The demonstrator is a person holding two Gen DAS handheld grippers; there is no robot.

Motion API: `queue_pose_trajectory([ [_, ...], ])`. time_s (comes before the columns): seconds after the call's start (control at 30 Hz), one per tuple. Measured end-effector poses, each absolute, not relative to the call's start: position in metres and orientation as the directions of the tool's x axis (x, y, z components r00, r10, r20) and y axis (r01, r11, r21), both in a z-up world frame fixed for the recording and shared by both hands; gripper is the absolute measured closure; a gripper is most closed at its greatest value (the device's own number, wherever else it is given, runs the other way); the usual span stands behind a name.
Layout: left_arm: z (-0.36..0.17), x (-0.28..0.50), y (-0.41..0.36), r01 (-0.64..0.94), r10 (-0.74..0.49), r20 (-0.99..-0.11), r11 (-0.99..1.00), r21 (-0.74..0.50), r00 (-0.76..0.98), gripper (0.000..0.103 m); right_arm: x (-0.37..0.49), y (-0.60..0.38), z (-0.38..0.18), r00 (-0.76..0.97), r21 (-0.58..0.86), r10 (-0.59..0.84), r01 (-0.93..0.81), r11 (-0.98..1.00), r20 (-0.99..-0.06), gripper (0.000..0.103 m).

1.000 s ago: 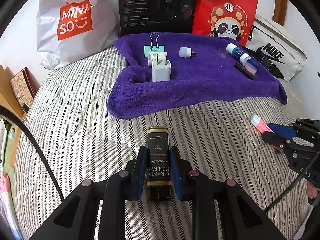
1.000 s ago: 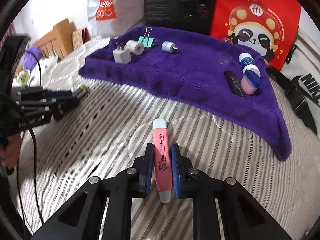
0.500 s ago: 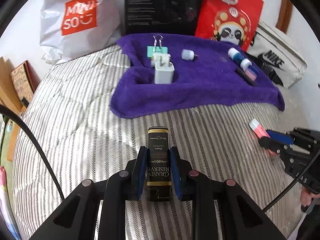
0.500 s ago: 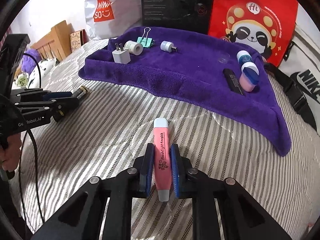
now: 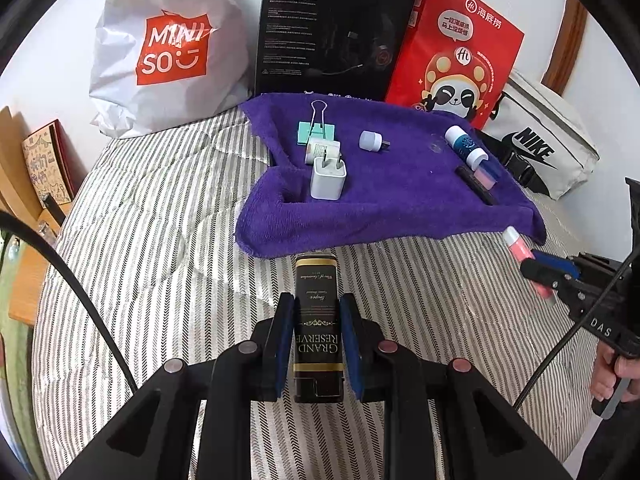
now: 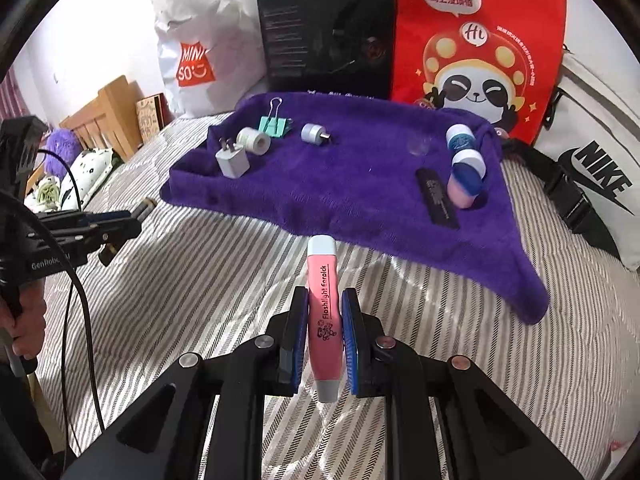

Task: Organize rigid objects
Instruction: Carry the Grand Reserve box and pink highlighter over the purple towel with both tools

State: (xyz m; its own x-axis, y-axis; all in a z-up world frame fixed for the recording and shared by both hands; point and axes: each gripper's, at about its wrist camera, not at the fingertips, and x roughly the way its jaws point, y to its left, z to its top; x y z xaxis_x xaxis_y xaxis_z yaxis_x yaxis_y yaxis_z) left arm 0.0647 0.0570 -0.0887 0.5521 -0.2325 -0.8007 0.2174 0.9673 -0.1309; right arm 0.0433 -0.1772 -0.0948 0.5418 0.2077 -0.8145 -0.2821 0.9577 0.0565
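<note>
My left gripper [image 5: 319, 344] is clamped on a black and gold lighter [image 5: 318, 320], held above the striped bedcover [image 5: 160, 240] just short of the purple towel [image 5: 400, 200]. My right gripper [image 6: 324, 340] pinches a pink stick [image 6: 323, 312] near the towel's front edge, where a white charger [image 5: 328, 178] and a binder clip [image 5: 316, 128] lie.

Black fingers [image 5: 285, 344], blue pads [image 6: 299, 340]
</note>
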Motion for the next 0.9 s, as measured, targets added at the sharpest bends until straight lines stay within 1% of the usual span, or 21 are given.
queue_pose_trajectory([
  [0.5, -0.076, 0.082, 0.041, 0.263, -0.248, -0.794, 0.958, -0.115, 0.555, 0.081, 0.066, -0.197, -0.080, 0.583, 0.071, 0.197, -0.232, 0.970, -0.789, 0.086],
  [0.9, -0.063, 0.115, 0.018, 0.304, -0.284, -0.780, 0.944, -0.127, 0.558, 0.081, 0.098, -0.218, -0.073, 0.609, 0.085, 0.172, -0.169, 0.982, -0.774, 0.086],
])
